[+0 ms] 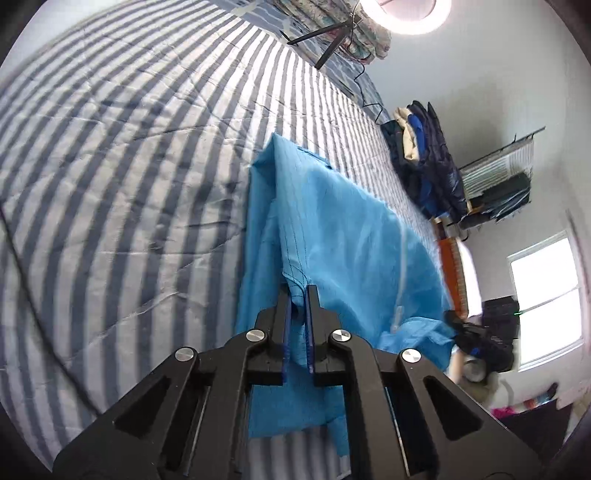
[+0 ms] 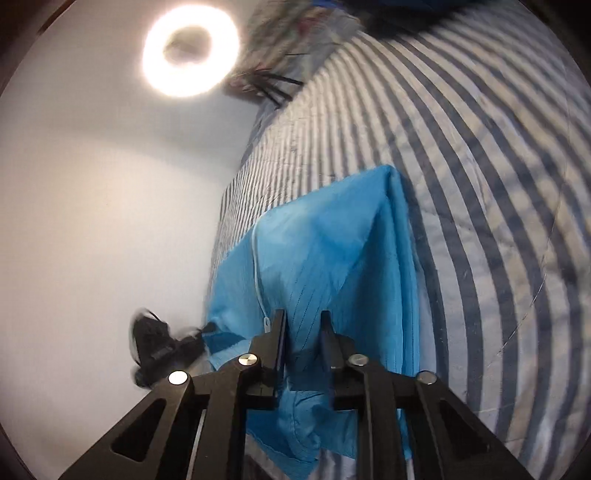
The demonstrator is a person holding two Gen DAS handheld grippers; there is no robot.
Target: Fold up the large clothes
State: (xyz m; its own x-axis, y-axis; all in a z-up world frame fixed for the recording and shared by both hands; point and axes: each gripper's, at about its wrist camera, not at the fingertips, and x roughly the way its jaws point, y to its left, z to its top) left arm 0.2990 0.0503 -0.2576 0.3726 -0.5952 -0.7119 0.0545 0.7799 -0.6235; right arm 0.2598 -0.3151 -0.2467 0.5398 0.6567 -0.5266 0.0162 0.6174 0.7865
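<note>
A large light-blue garment [image 1: 332,229] with a white zipper lies partly folded on the striped bed. My left gripper [image 1: 298,291] is shut on a pinched edge of the garment and holds it lifted. In the right wrist view the same garment [image 2: 332,243] hangs from my right gripper [image 2: 303,317], whose jaws stand a little apart with a fold of the blue cloth between them. The other gripper [image 2: 159,347] shows blurred at the left of that view, and at the lower right of the left wrist view [image 1: 476,343].
The bed [image 1: 129,166] has a blue and white striped cover. A ring light [image 2: 190,48] on a tripod stands by the headboard near a floral pillow [image 1: 343,22]. Dark jackets [image 1: 428,155] are piled at the bed's edge. A window [image 1: 546,299] is beyond.
</note>
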